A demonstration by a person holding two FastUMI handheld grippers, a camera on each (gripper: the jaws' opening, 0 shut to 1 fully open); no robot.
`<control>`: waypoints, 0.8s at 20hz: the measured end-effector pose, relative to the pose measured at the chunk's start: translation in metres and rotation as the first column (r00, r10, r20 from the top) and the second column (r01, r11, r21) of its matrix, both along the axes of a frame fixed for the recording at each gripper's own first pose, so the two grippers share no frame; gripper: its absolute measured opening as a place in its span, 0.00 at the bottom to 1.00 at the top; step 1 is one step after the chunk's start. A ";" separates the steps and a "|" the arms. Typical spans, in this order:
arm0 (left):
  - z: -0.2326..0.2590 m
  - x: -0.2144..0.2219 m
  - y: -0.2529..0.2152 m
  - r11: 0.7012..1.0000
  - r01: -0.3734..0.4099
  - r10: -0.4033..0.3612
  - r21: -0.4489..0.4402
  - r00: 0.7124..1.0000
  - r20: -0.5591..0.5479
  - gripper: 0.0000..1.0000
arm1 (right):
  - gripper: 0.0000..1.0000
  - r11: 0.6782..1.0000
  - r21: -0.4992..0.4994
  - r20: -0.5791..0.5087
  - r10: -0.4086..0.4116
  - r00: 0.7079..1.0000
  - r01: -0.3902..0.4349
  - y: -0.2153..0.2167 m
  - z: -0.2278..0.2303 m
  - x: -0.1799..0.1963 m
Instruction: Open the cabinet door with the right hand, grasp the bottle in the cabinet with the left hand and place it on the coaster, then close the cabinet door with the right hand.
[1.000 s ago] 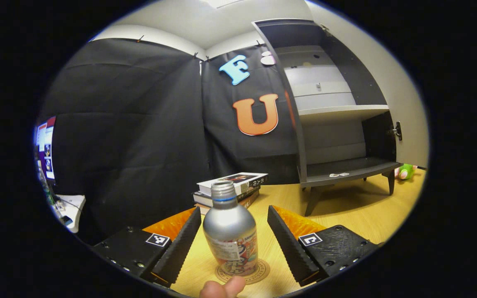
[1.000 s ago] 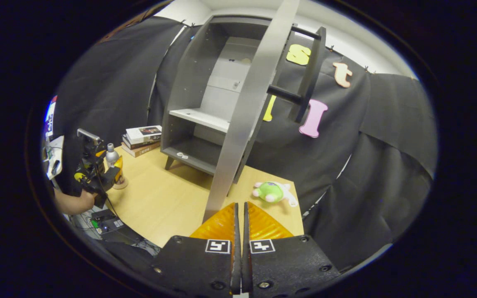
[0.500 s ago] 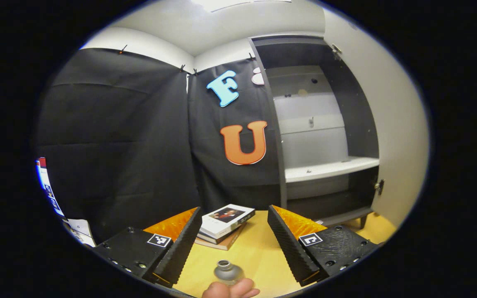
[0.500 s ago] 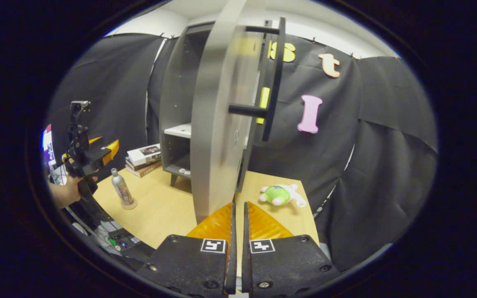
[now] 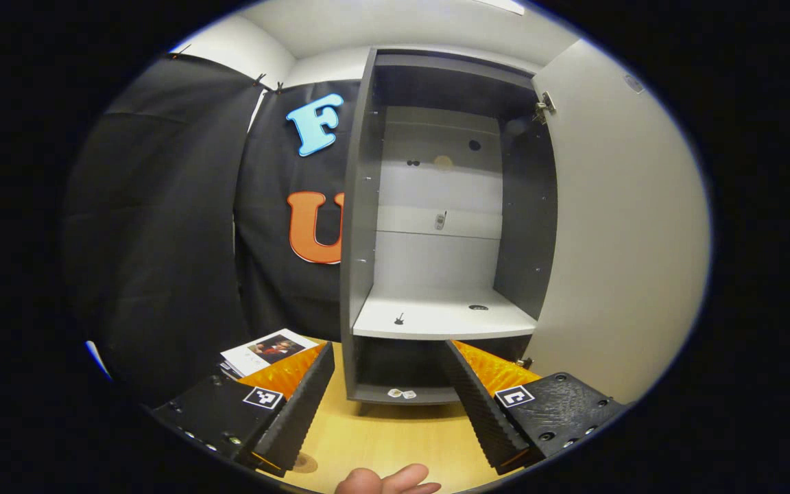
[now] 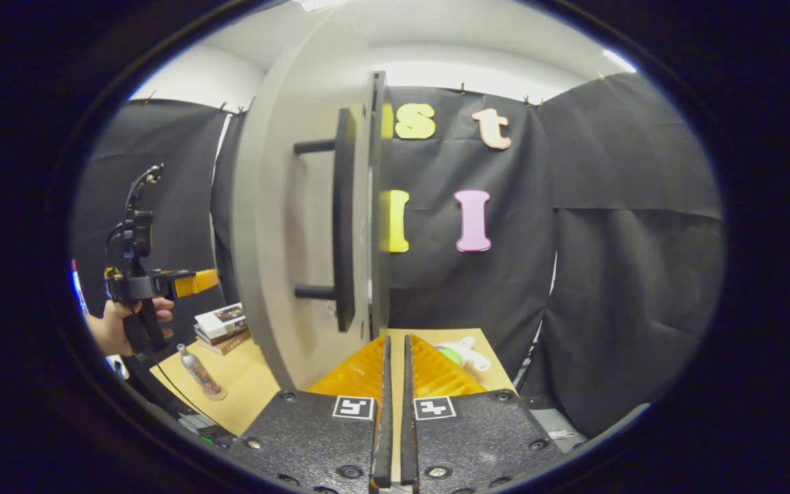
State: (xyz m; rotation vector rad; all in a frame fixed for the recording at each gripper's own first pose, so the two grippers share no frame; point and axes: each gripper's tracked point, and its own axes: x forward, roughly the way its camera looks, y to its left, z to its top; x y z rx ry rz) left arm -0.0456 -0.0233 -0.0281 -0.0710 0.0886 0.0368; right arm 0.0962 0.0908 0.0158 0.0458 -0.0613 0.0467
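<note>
The silver bottle (image 6: 197, 370) stands upright on the round coaster (image 6: 214, 394) on the wooden table (image 6: 251, 384), at the lower left of the right gripper view. A hand holds my left gripper (image 6: 213, 278) in the air above it, open and holding nothing. In the left gripper view that gripper (image 5: 388, 350) faces the open grey cabinet (image 5: 361, 206), whose white shelf (image 5: 436, 319) is bare. My right gripper (image 6: 395, 339) is shut on nothing, right in front of the door (image 6: 278, 226), near its free edge and below the black bar handle (image 6: 343, 219).
A stack of books (image 6: 220, 326) lies on the table beside the cabinet, behind the bottle; the stack (image 5: 268, 348) shows past my left finger. A green plush toy (image 6: 460, 353) lies to the right of the door. The door's inner face (image 5: 614, 240) fills the right side.
My left gripper has risen away from the bottle, left standing on the coaster, and turned towards the cabinet. The door has swung, and my shut right gripper now faces its outer side with the handle.
</note>
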 end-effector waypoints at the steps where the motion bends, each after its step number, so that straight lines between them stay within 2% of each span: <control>1: 0.007 0.004 -0.004 1.000 0.006 -0.006 -0.010 1.000 0.009 0.96 | 0.08 1.000 0.018 0.021 -0.010 1.000 0.010 -0.004 0.008 0.001; 3: 0.017 0.010 -0.014 1.000 0.027 -0.027 0.005 0.999 0.025 1.00 | 0.08 0.998 0.048 0.056 -0.032 0.998 0.030 -0.011 0.024 0.009; 4: 0.022 0.012 -0.016 0.999 0.034 -0.034 0.022 0.999 0.038 0.98 | 0.08 0.997 0.062 0.065 -0.042 0.997 0.038 -0.014 0.028 0.011; 5: 0.026 0.013 -0.020 0.998 0.044 -0.046 0.037 0.998 0.050 1.00 | 0.13 0.996 0.075 0.068 -0.047 0.997 0.041 -0.015 0.030 0.015; 6: 0.027 0.014 -0.025 0.997 0.055 -0.058 0.049 0.997 0.058 0.97 | 0.18 0.995 0.086 0.062 -0.049 0.997 0.043 -0.015 0.030 0.019; 7: 0.028 0.015 -0.030 0.996 0.068 -0.071 0.056 0.996 0.063 0.97 | 0.31 0.994 0.096 0.054 -0.054 0.997 0.049 -0.016 0.030 0.021; 8: 0.027 0.015 -0.035 0.995 0.078 -0.082 0.064 0.995 0.062 0.97 | 0.39 0.993 0.107 0.053 -0.062 0.997 0.056 -0.018 0.033 0.022; 9: 0.026 0.013 -0.038 0.994 0.085 -0.089 0.072 0.994 0.062 0.97 | 0.53 0.991 0.117 0.058 -0.069 0.996 0.062 -0.019 0.036 0.023; 12: 0.024 0.007 -0.045 0.992 0.103 -0.109 0.079 0.992 0.067 0.97 | 0.57 0.990 0.109 0.080 -0.098 0.992 0.089 -0.025 0.048 0.026; 16: 0.022 0.005 -0.046 0.990 0.116 -0.121 0.079 0.990 0.069 0.97 | 0.68 0.990 0.071 0.112 -0.128 0.985 0.121 -0.032 0.063 0.021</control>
